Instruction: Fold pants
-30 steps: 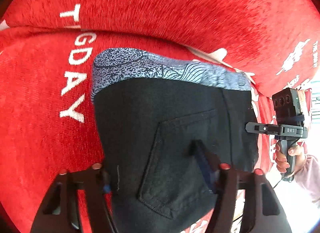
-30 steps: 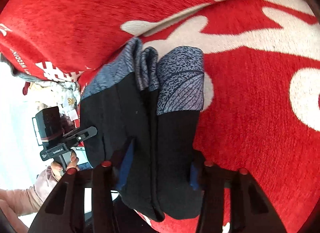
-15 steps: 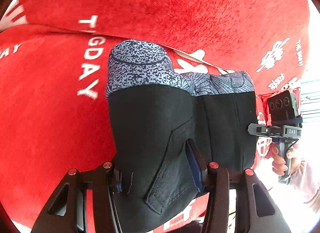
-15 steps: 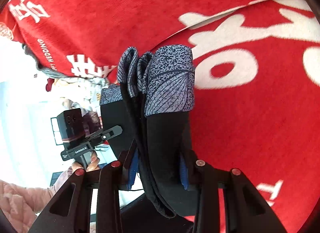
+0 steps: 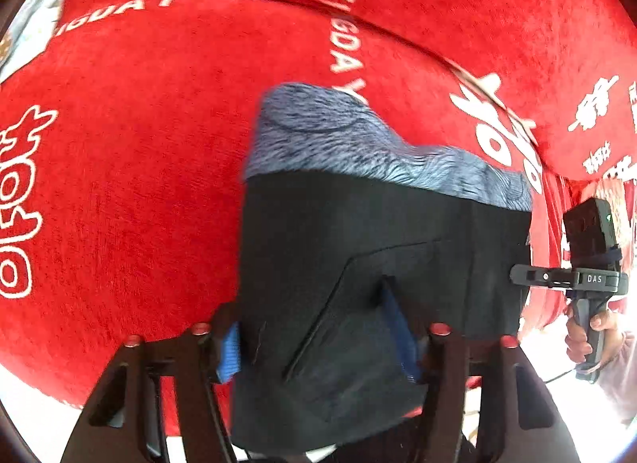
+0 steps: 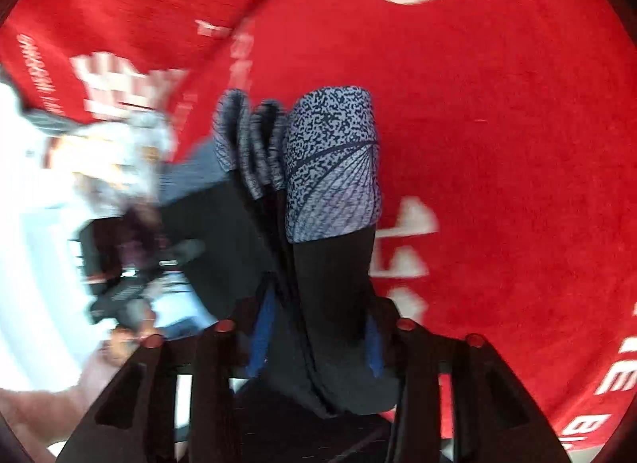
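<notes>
Fabric fills both sets of jaws: the left gripper (image 5: 318, 337) is clamped on the black pants (image 5: 358, 264) by the back pocket, the right gripper (image 6: 314, 339) on a bunched stack of layers. The pants hang between them above the red cloth (image 5: 139, 184), patterned blue-grey cuffs (image 6: 330, 164) farthest out. Judging by the stacked layers, a fold is being carried; next comes lowering flat onto the cloth with edges aligned before letting go. Beyond, "DAS" shows on the right gripper's body; white "GDAY" on the cloth.

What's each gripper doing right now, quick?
Left gripper: shut on the pants.
Right gripper: shut on the pants too.
</notes>
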{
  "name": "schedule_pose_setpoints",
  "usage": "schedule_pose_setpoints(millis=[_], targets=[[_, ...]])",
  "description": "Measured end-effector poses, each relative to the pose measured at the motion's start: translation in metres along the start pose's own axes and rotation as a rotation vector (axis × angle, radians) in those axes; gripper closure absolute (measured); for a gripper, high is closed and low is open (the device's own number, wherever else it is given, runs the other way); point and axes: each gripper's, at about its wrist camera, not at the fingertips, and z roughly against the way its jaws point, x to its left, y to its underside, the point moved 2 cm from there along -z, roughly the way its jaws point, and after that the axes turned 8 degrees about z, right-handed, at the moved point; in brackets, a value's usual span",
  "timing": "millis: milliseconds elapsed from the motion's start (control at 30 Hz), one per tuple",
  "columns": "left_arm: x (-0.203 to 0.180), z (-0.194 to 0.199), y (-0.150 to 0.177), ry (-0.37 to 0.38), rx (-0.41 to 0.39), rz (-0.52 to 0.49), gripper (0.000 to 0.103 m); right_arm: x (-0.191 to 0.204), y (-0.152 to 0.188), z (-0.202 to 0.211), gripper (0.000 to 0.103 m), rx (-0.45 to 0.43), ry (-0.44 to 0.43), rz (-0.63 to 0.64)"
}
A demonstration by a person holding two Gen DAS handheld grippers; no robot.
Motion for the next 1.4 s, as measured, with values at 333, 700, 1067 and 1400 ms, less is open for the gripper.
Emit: schedule_pose_setpoints(millis=[333, 700, 1067, 1400], targets=[[0.001, 0.053, -0.028, -0.133, -0.165, -0.009, 0.040, 0.048, 0.000, 0.045, 0.078, -0.177, 0.259, 0.101], [0.017, 0.007, -0.043, -0.295, -0.169, 0.042, 0.020, 0.059, -0.025, -0.011, 0.099, -0.164, 0.307, 0.152], [-0.003, 0.040, 0.002, -0.367, -0.140, -0.047, 0.020, 0.045, 0.025, 0.031, 0.053, -0.165, 0.387, 0.041], [-0.049, 0.063, 0.062, -0.345, -0.087, -0.069, 0.001, 0.096, 0.078, 0.031, 0.023, -0.151, 0.463, 0.086]])
